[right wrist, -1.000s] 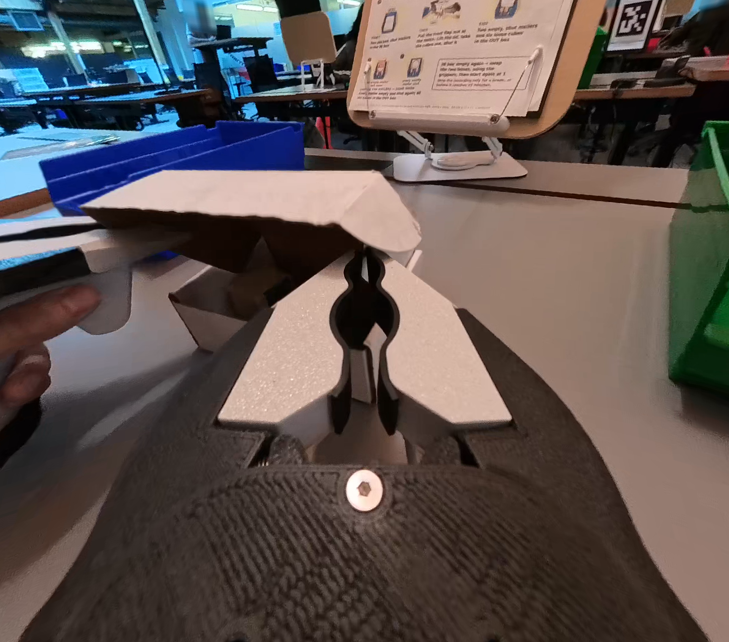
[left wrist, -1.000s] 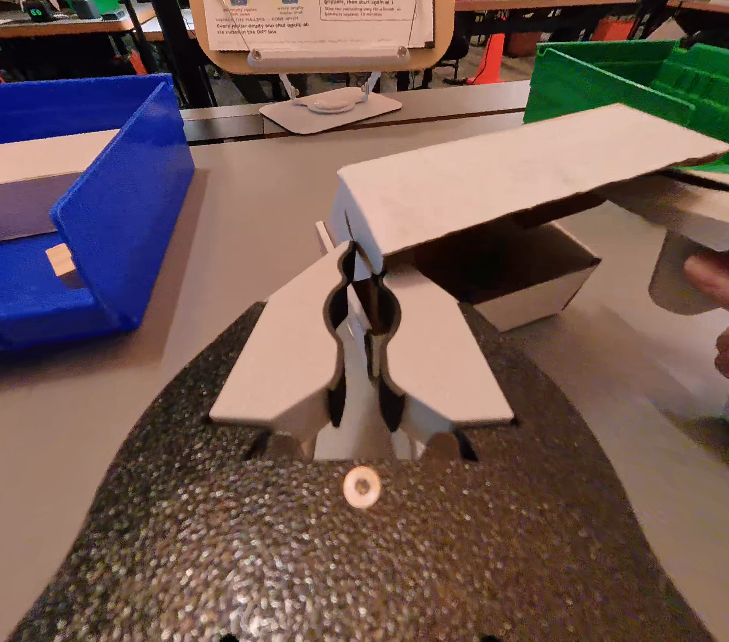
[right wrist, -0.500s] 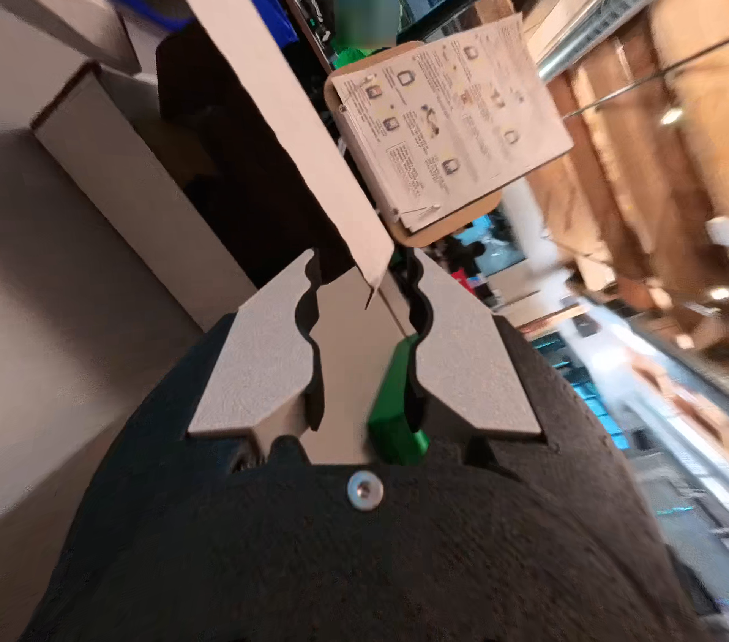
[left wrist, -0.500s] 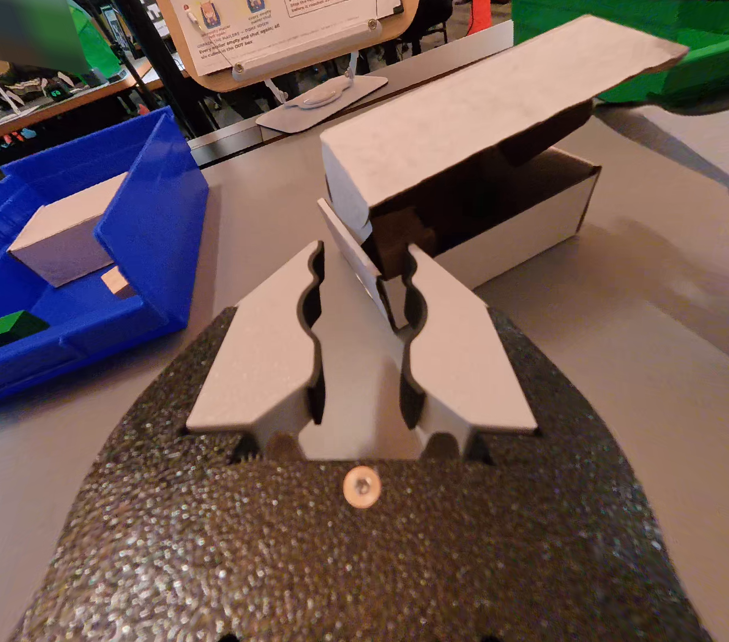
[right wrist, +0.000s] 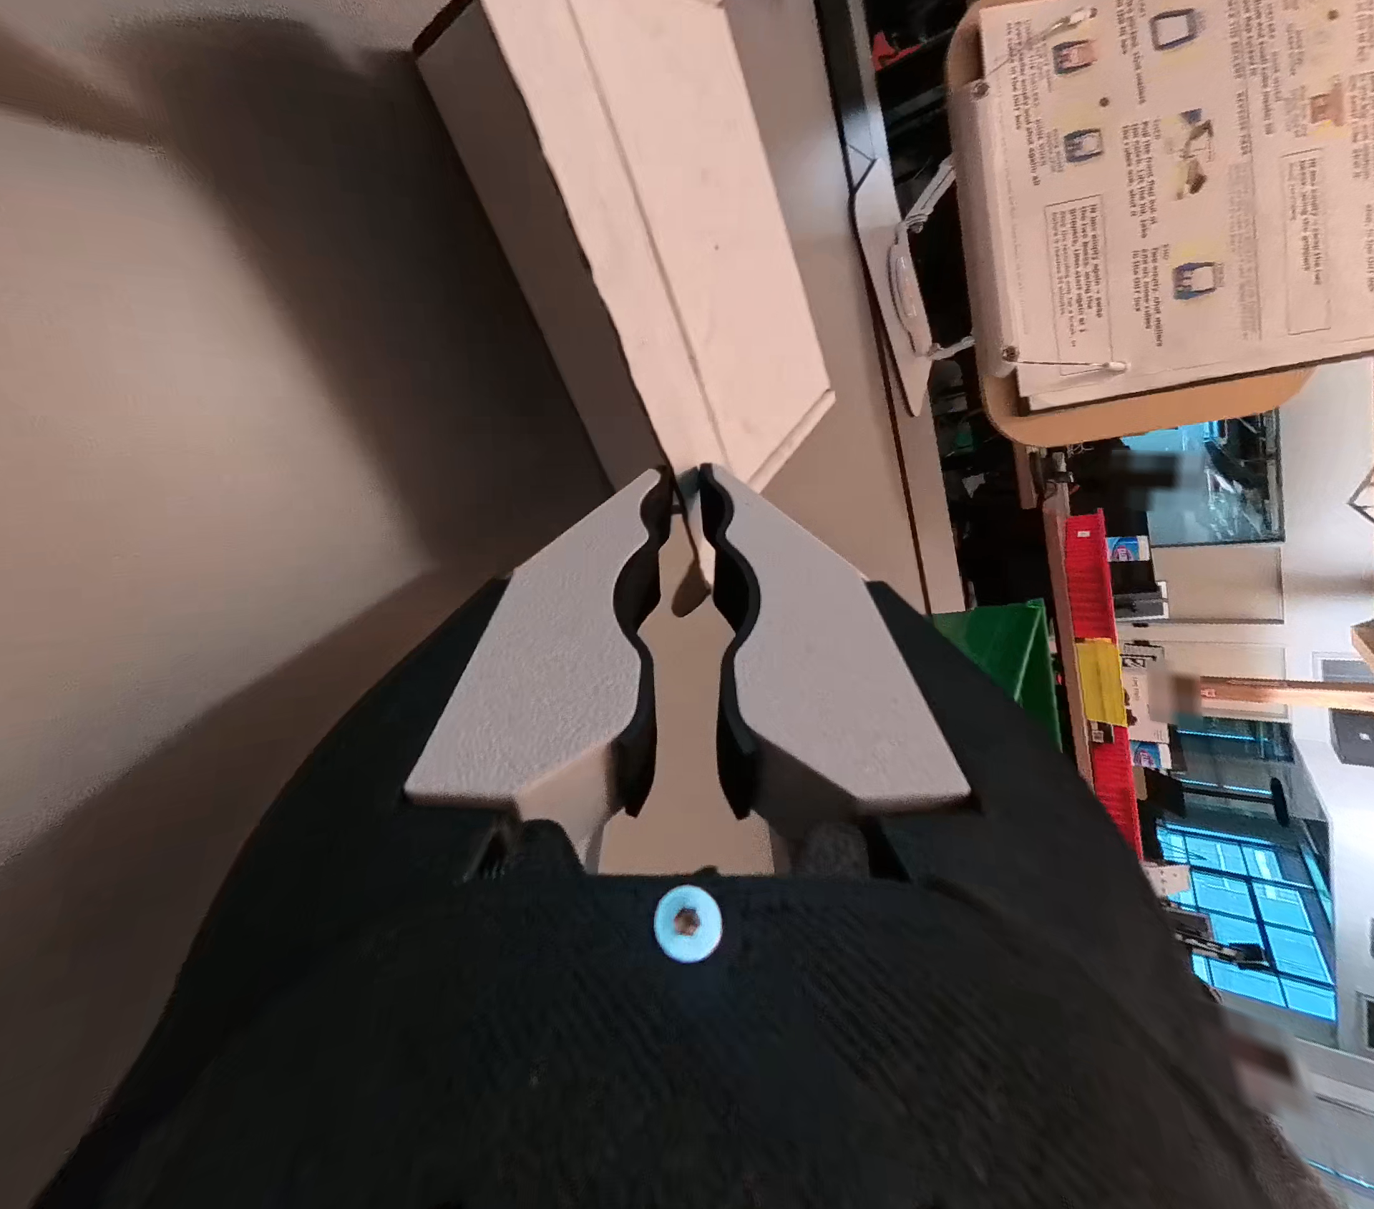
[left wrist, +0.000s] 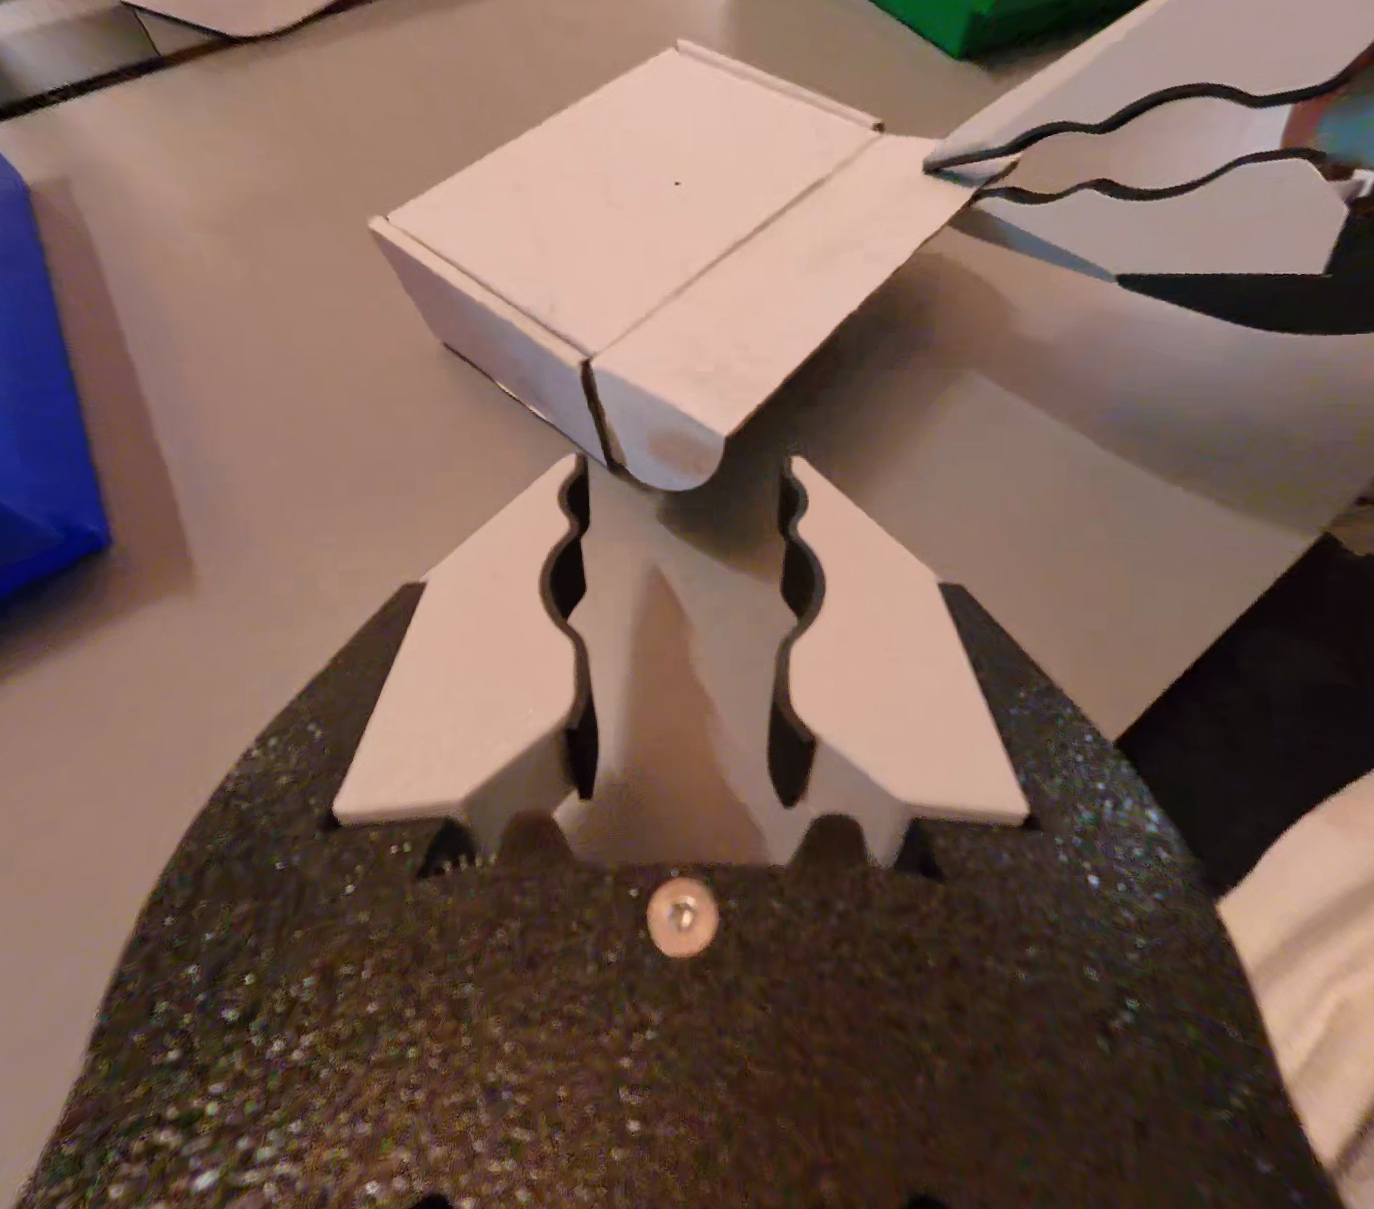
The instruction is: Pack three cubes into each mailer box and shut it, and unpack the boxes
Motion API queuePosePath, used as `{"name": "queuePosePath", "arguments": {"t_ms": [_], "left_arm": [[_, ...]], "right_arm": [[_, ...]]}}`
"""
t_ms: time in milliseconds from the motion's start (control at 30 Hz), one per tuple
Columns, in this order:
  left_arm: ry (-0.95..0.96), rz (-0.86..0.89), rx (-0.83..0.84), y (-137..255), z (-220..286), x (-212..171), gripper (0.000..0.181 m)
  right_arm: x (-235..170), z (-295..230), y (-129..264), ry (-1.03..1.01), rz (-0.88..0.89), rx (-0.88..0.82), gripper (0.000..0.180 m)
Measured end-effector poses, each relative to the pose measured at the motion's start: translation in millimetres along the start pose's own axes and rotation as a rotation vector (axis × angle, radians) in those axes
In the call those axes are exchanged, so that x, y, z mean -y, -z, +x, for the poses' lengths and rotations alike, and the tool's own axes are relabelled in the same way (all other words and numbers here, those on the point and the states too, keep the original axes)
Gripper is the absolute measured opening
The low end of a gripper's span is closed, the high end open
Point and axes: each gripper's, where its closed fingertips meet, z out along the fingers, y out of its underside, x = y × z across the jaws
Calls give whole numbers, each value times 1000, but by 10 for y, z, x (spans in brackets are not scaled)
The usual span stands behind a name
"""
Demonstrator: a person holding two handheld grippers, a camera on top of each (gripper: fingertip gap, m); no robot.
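A grey table (left wrist: 223,356) holds a white mailer box (left wrist: 617,207), lid down. Its front flap (left wrist: 743,341) sticks out — the right gripper (left wrist: 959,174) pinches one corner. The left gripper (left wrist: 680,482) hovers nearby, fingers spread wide.

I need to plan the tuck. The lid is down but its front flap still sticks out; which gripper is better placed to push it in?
Probably the right gripper: it is pinched on the far corner of the flap. The left gripper is open, only near the flap's end, holding nothing.
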Motion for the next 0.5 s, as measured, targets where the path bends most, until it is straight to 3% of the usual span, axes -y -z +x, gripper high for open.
{"name": "queuePosePath", "arguments": {"t_ms": [267, 500], "left_arm": [[129, -20, -105, -150, 70, -7, 55], [273, -22, -175, -312, 119, 5, 75]], "right_arm": [[-40, -62, -144, 37, -22, -18, 11], [-25, -82, -168, -37, 50, 6, 14]]}}
